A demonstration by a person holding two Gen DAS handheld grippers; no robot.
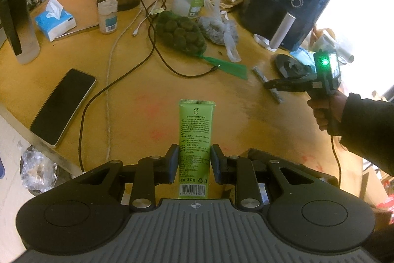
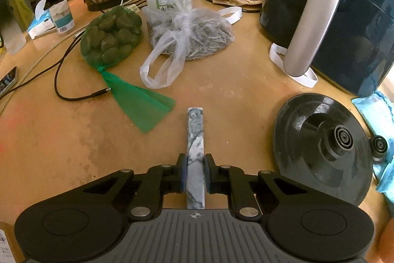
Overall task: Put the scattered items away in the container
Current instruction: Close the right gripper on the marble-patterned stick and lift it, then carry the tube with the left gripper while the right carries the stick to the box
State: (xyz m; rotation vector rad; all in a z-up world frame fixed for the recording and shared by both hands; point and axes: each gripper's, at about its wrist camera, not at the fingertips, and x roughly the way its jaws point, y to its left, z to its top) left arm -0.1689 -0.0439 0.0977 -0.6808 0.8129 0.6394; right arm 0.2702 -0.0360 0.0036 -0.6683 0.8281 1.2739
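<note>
The left gripper is clamped on a green tube, lower centre of its frame, above the table. The right gripper grips a marbled grey bar, lower centre, beside the kettle base. The container cannot be identified.

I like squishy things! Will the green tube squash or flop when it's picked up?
Probably a little squashy: the green tube looks like soft plastic, pinched between the left gripper's fingers. It's sticking out straight, so likely not floppy. Its label says 30g, so likely light.
</note>
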